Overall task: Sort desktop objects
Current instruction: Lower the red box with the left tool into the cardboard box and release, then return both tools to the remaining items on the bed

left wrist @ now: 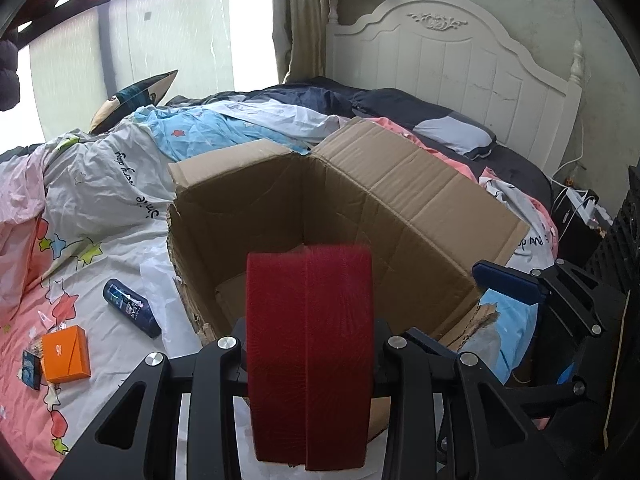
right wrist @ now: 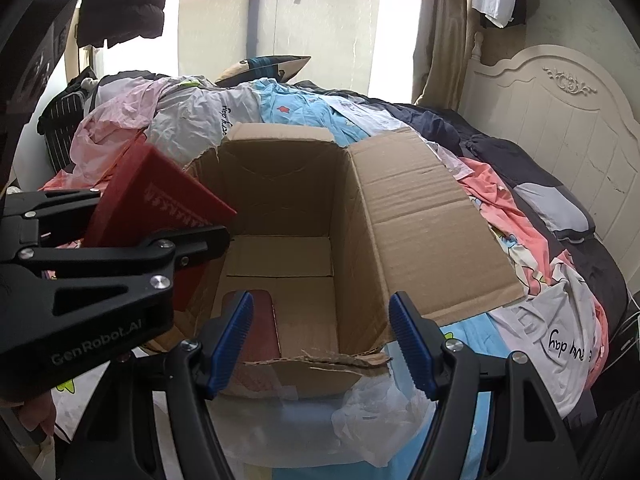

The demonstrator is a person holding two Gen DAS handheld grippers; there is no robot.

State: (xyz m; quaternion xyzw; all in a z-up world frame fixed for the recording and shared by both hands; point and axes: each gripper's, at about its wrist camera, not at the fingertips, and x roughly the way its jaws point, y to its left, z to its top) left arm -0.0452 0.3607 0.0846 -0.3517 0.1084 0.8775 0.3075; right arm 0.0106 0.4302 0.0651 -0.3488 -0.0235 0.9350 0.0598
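**Red box between the left jaws at the carton's edge; right gripper empty and open**

The left gripper (left wrist: pixel 310 332) has a red box (left wrist: pixel 308 360) standing on edge between its jaws, filling the gap from side to side. The pads are hidden behind it, so I cannot tell whether they press on it or have let go. In the right wrist view this red box sits at 9 o'clock, tilted, with white lettering on its face. It hangs over the left wall of the open cardboard carton (right wrist: pixel 420 220).

The right gripper (right wrist: pixel 322 340) is spread wide, its blue ribbed pads (right wrist: pixel 412 344) well apart with nothing between them. It points down into the carton's mouth from the torn near wall at 6 o'clock.

Inside the carton, a flat dark red item (right wrist: pixel 262 320) lies on the floor toward 7 o'clock, partly behind the left blue pad. The carton's big flap leans out toward 3 o'clock.

The carton stands on a bed covered in crumpled quilts (left wrist: pixel 100 184). In the left wrist view, at 8 o'clock from the carton, a dark blue bottle (left wrist: pixel 132 308) lies on its side. Farther out lies an orange box (left wrist: pixel 66 354), with a small blue packet (left wrist: pixel 32 374) touching it. Clear plastic wrap (right wrist: pixel 372 412) is bunched just below the carton's torn wall. A white headboard (left wrist: pixel 460 72) stands at 1 o'clock.
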